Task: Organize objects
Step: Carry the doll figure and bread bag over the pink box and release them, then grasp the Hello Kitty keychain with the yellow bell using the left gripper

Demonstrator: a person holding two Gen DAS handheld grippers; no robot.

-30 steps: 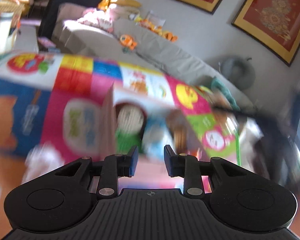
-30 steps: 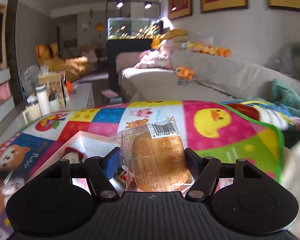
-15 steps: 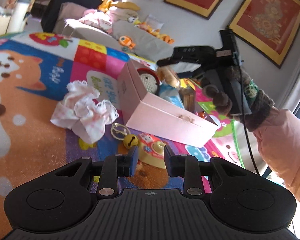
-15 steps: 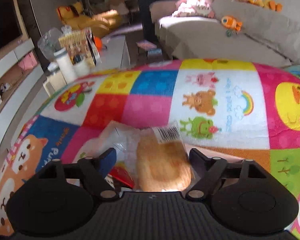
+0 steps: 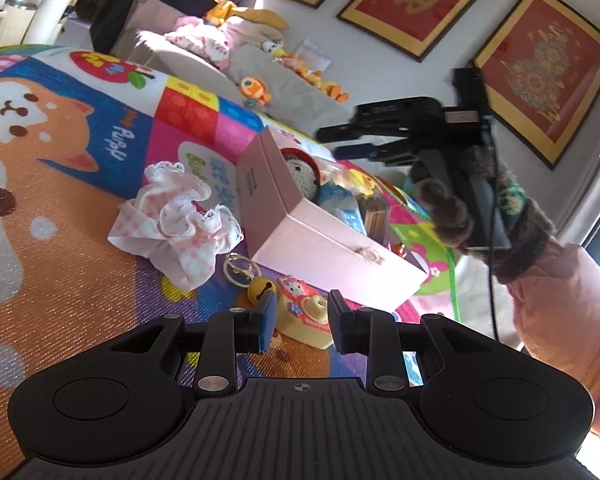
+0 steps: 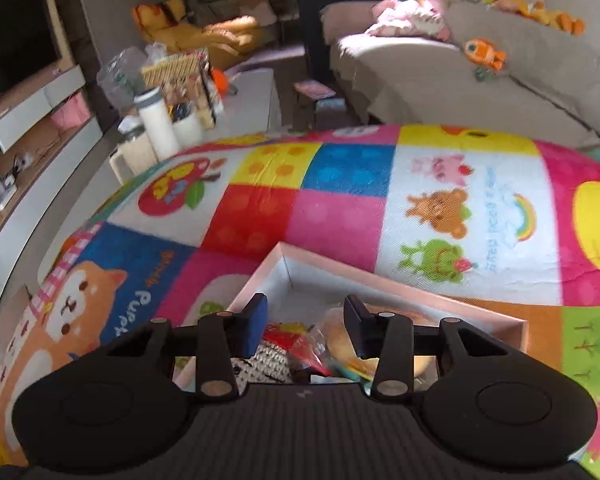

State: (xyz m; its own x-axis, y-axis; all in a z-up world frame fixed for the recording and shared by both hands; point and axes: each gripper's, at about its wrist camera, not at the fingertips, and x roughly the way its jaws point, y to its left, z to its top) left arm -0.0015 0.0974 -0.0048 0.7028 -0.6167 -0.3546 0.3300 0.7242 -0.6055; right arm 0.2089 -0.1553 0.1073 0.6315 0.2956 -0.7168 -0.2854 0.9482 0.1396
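Note:
A pink box (image 5: 324, 236) lies on the colourful play mat (image 5: 60, 216). It holds a crocheted doll (image 5: 300, 172) and several snacks. My left gripper (image 5: 302, 320) is open, low over the mat, its fingers on either side of a small yellow toy (image 5: 306, 314). A yellow bell keychain (image 5: 256, 284) and a pink frilly cloth (image 5: 180, 220) lie beside it. My right gripper (image 6: 304, 326) is open and empty, above the box (image 6: 380, 280). The wrapped bun (image 6: 340, 340) lies in the box below it. The right gripper also shows in the left wrist view (image 5: 360, 142).
A grey sofa (image 6: 480, 68) with plush toys stands behind the mat. A low table with bottles (image 6: 156, 124) and a basket is at the far left. A TV cabinet (image 6: 20, 120) runs along the left wall.
My right gripper opened and let go of the wrapped bun, which now lies in the box. My left gripper moved down and closer to the yellow toy.

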